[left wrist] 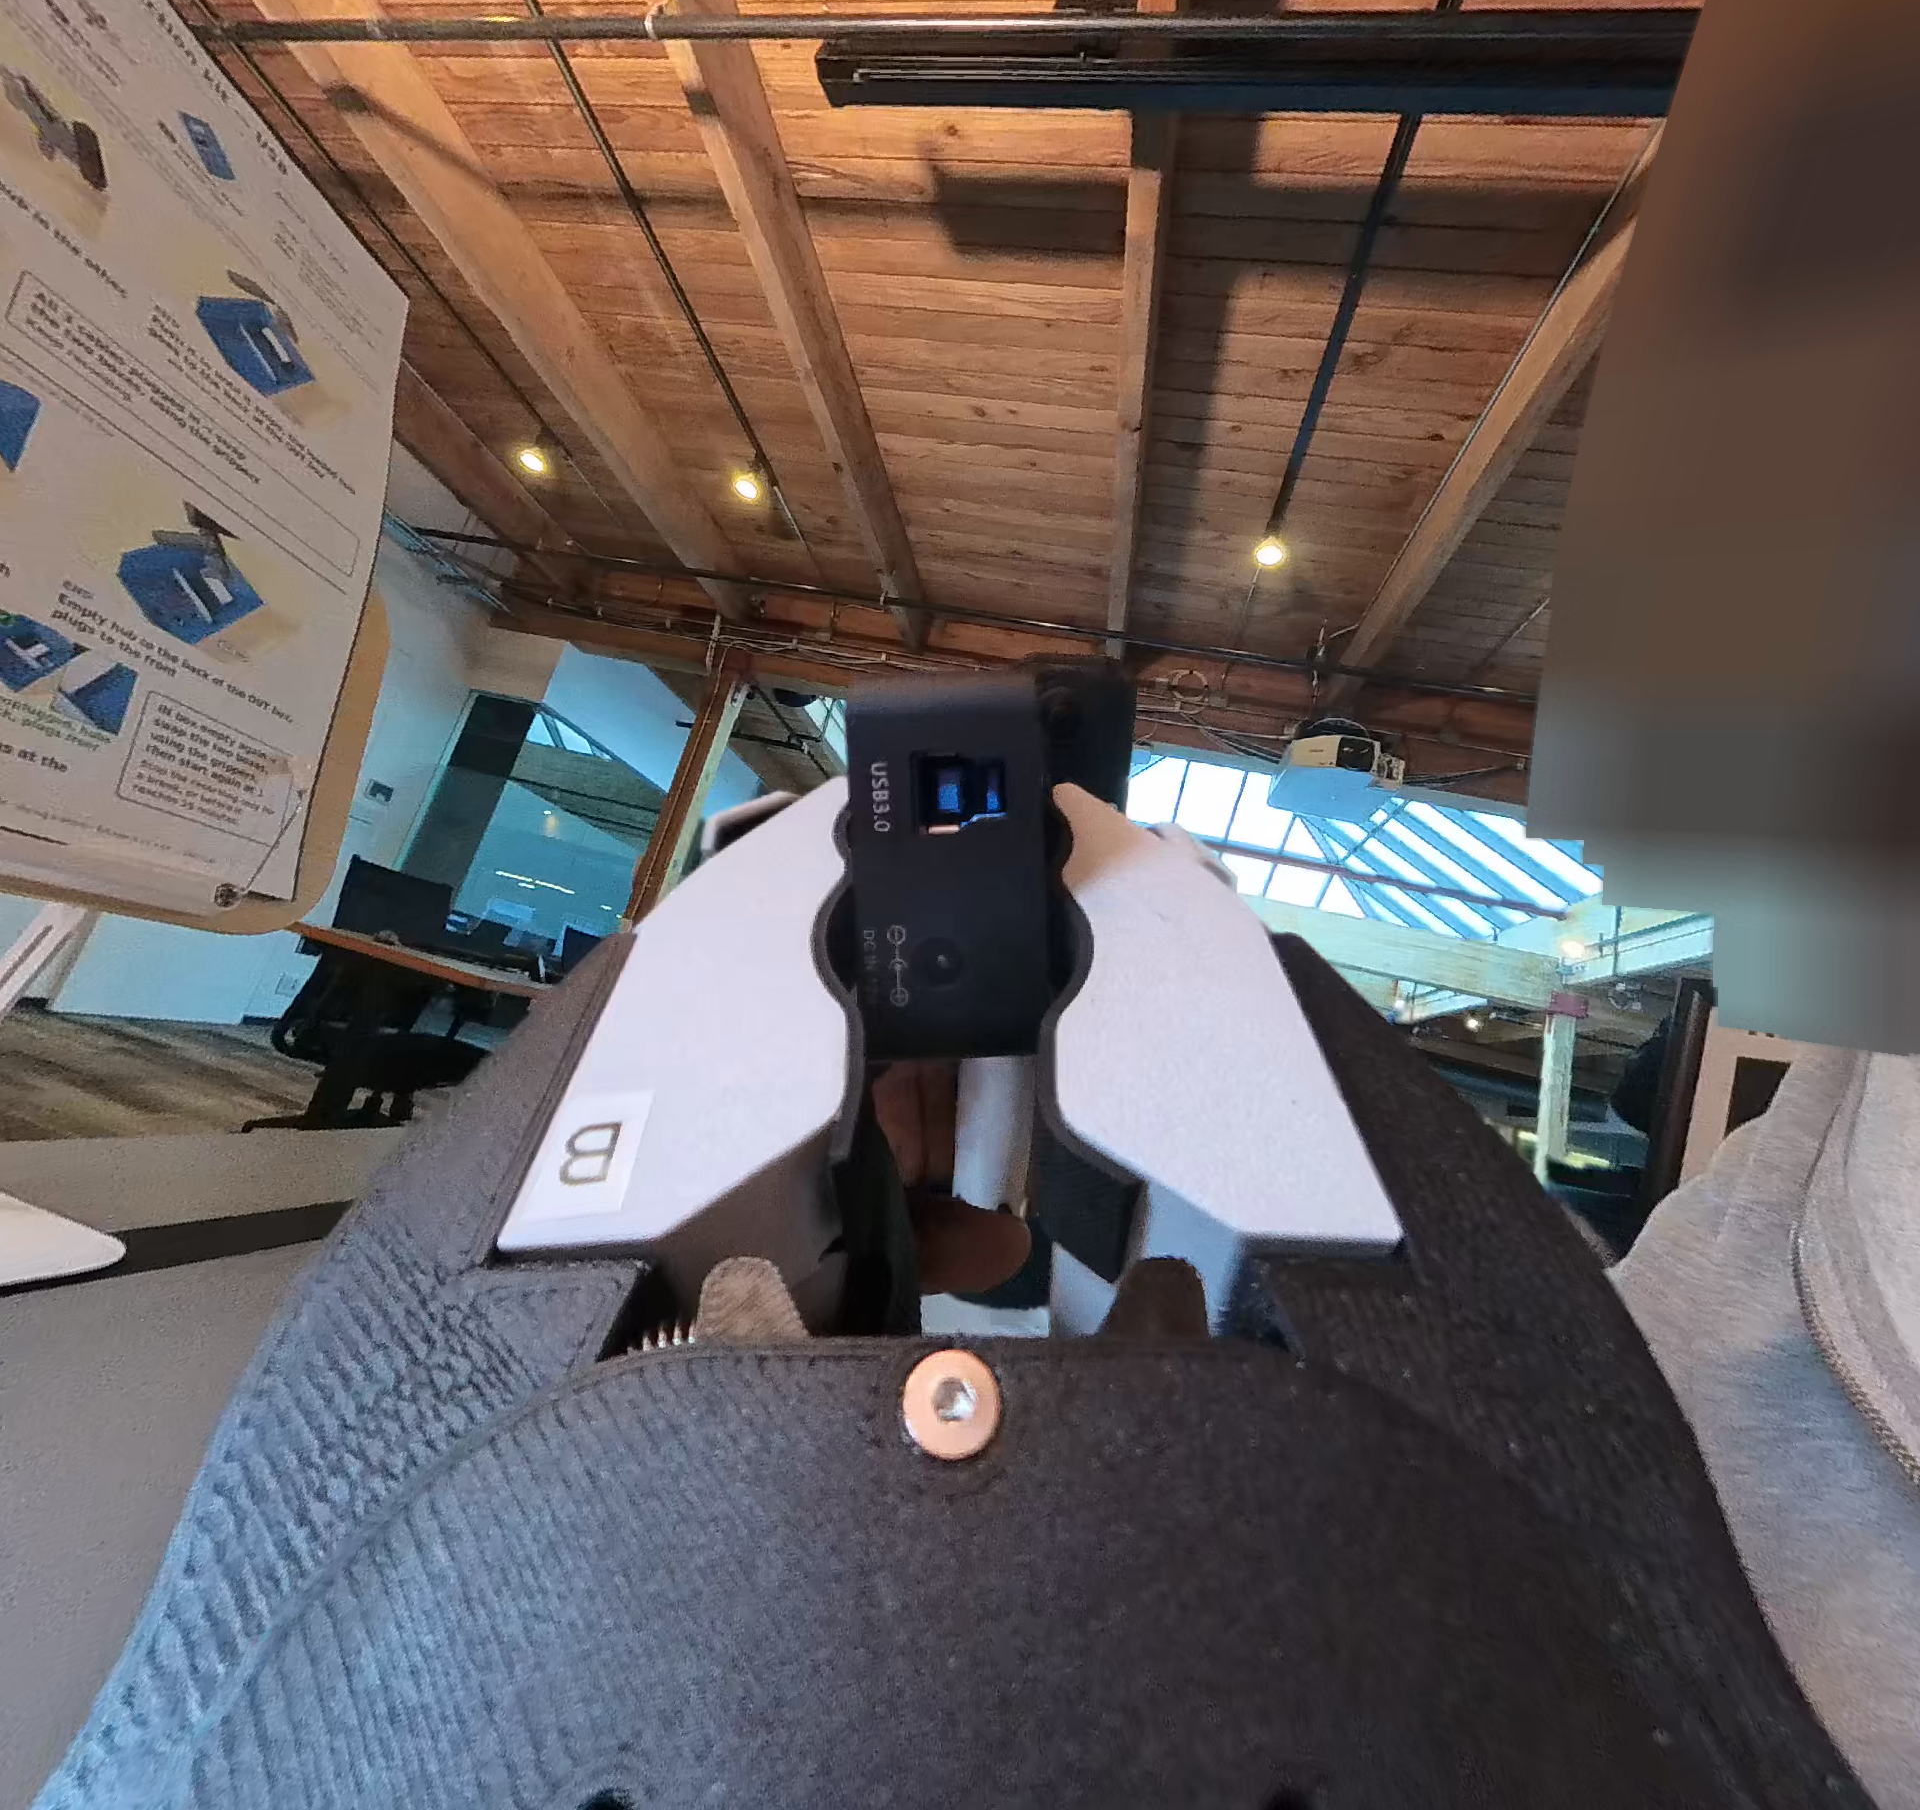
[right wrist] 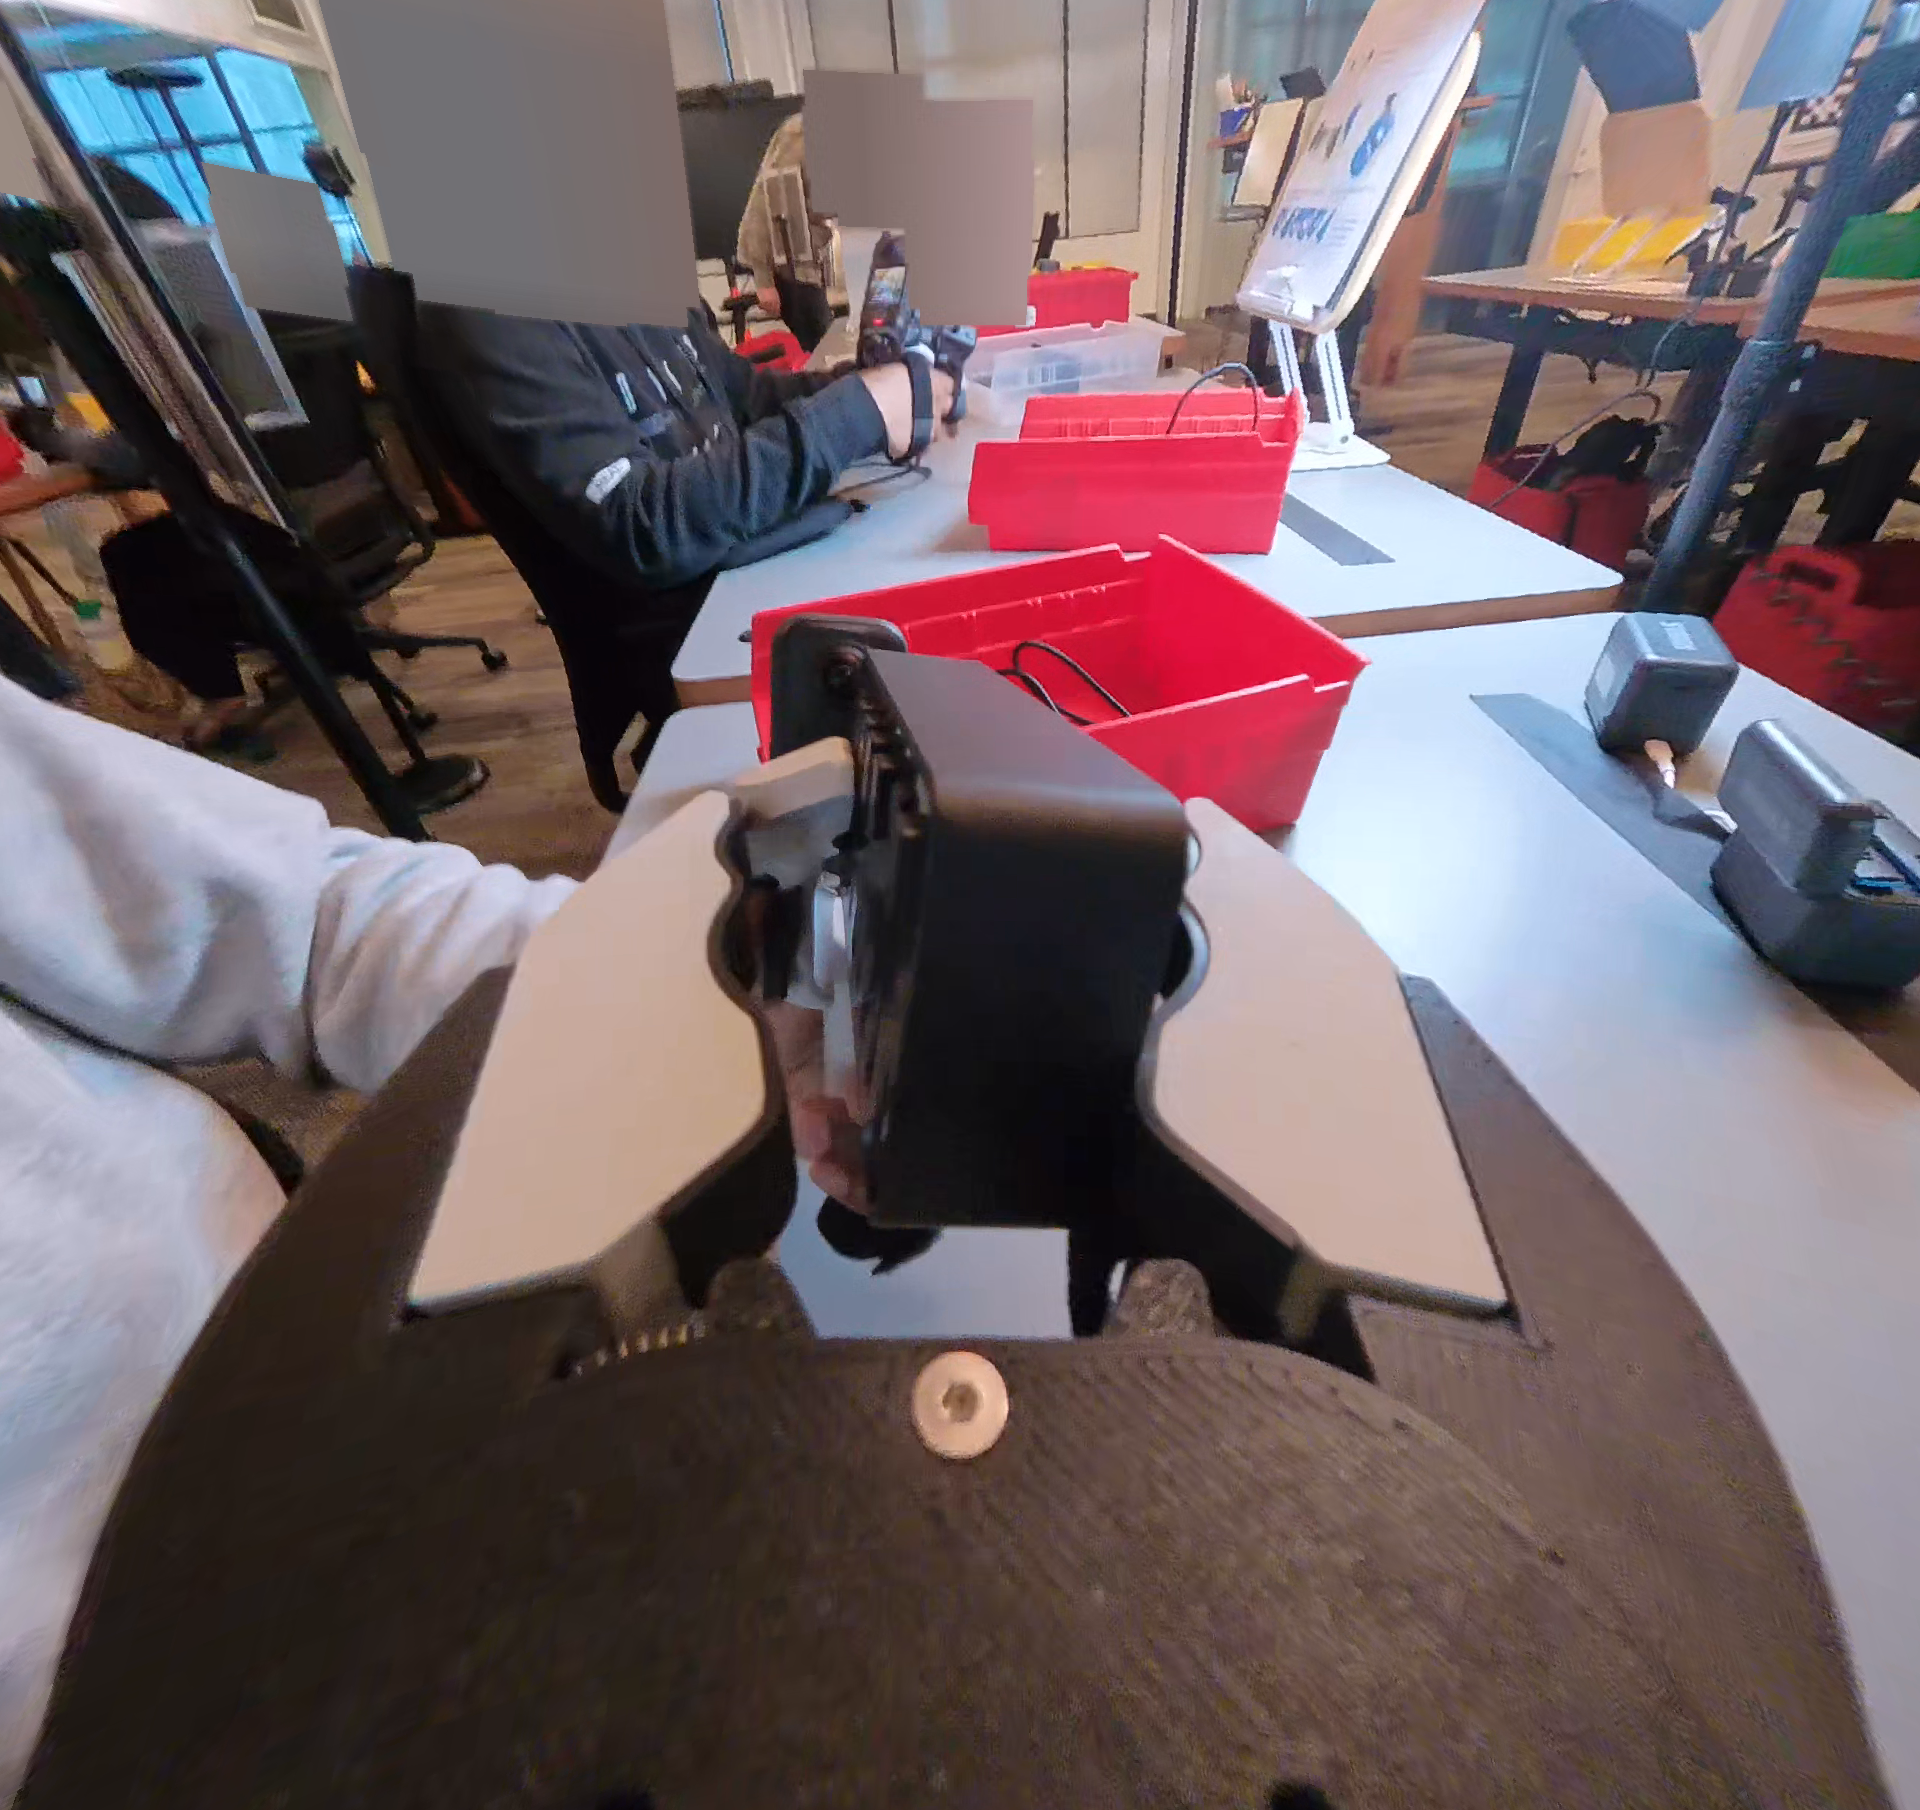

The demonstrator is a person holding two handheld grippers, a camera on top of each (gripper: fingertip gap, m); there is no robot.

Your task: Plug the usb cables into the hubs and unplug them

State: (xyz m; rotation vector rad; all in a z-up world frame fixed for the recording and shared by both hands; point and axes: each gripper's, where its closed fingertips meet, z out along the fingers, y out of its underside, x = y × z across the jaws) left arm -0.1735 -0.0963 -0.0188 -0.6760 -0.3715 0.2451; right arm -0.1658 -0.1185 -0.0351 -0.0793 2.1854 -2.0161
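Note:
A black USB hub (left wrist: 951,929) is clamped between the white fingers of my left gripper (left wrist: 951,804), which points up at the wooden ceiling. The hub's end face, with a blue port and a round power socket, faces the camera. My right gripper (right wrist: 956,815) is shut on the same hub (right wrist: 1029,981) from the other side, above the white table's (right wrist: 1507,1033) near-left corner. In the right wrist view the left gripper's white fingertip (right wrist: 795,784) shows at the hub's left edge. No cable is plugged into the port I can see.
A red bin (right wrist: 1226,721) holding a black cable (right wrist: 1060,680) stands just beyond the hub. A second red bin (right wrist: 1132,493) stands farther back. Two grey power adapters (right wrist: 1808,856) lie at the right. A seated person (right wrist: 644,451) works at the far table. An instruction poster (left wrist: 177,410) stands at the left. Left and right tips are no more than a few centimetres apart.

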